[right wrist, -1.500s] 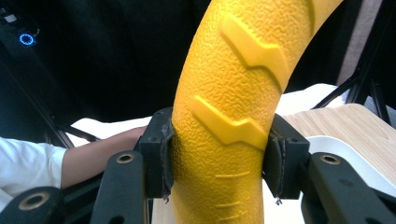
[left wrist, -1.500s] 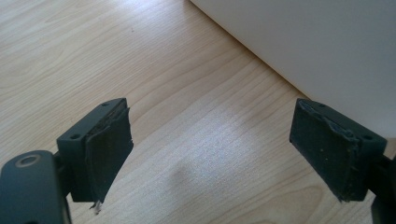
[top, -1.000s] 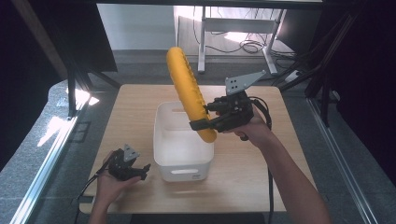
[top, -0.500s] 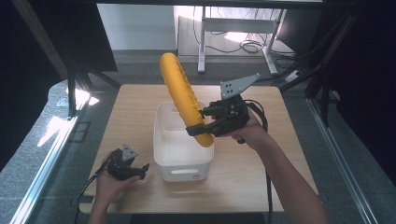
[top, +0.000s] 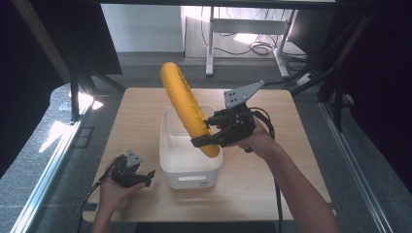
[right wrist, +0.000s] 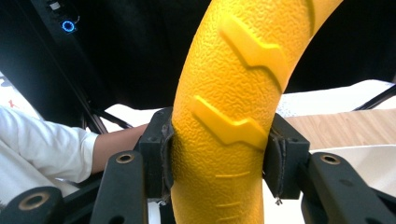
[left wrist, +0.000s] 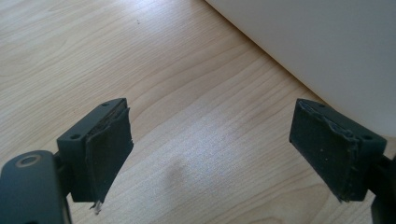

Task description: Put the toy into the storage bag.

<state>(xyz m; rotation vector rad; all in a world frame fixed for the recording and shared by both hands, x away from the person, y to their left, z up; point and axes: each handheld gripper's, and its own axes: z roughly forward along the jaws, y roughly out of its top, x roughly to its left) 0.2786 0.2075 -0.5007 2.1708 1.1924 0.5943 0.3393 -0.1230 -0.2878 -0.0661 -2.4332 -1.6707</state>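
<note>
A long curved yellow ring (top: 187,109), textured with raised zigzag marks, stands tilted over the white bin (top: 171,160) in the middle of the table. My right gripper (top: 208,141) is shut on the ring's lower end, above the bin's right side. In the right gripper view both pads press the yellow ring (right wrist: 229,116) from either side. My left gripper (top: 143,178) rests low on the table at the bin's front left corner. Its jaws stand wide apart over bare wood in the left gripper view, beside the white bin wall (left wrist: 327,51).
The light wooden table (top: 291,170) has bare room right of the bin and along its far edge. Dark frames and a metal rail (top: 48,165) border the left side. Cables and desk legs lie on the floor beyond the table.
My right gripper has carried the yellow ring leftward and slightly down, from the bin's right rim to over its inside. The left gripper has stayed where it was.
</note>
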